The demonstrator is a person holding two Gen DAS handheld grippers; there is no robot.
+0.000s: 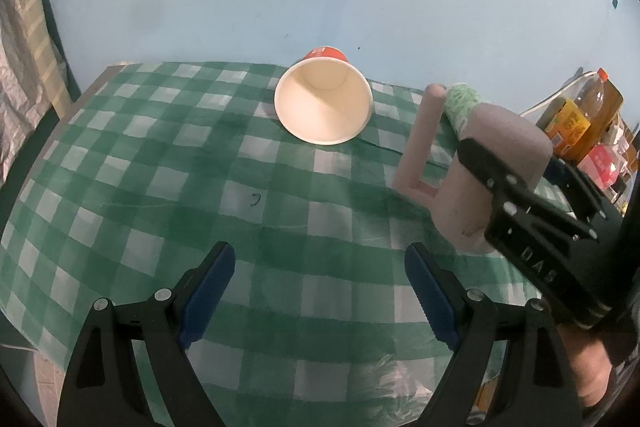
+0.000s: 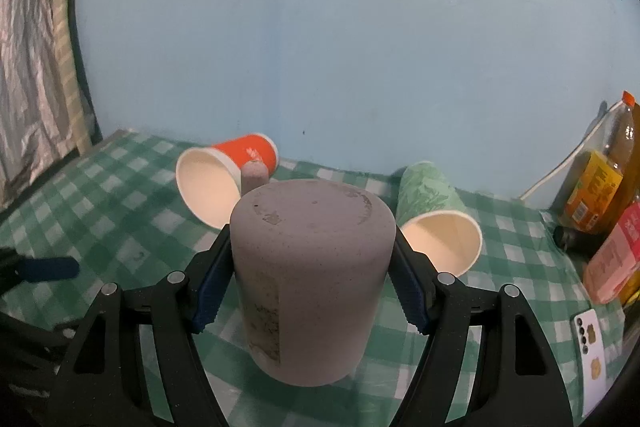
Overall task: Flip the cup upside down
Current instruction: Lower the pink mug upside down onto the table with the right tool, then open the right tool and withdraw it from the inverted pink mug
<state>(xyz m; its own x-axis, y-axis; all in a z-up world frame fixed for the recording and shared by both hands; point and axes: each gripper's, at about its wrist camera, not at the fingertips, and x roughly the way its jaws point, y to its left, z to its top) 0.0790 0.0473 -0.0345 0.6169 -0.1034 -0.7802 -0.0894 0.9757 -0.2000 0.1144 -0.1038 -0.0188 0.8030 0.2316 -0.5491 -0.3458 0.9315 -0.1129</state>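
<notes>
— Where do we stand with the pink mug (image 2: pixel 310 279)?

— Our right gripper (image 2: pixel 310 281) clamps its sides; its flat base faces up, handle toward the orange cup (image 2: pixel 228 179), which lies just behind it, as does the green cup (image 2: pixel 436 215).

— So we judge the flip done?

— Nearly. Next we lower it onto the checked cloth (image 1: pixel 280 187) and release. Our left gripper (image 1: pixel 320 291) hangs wide, holding nothing.

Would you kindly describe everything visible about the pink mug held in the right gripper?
The pink mug is a matte, speckled cylinder with scuffed patches and worn label residue down its side. It is upside down: its flat base faces up and its mouth is at the checked tablecloth; contact cannot be told. Its squared loop handle points away from the right gripper, whose blue pads clamp its sides.
</notes>
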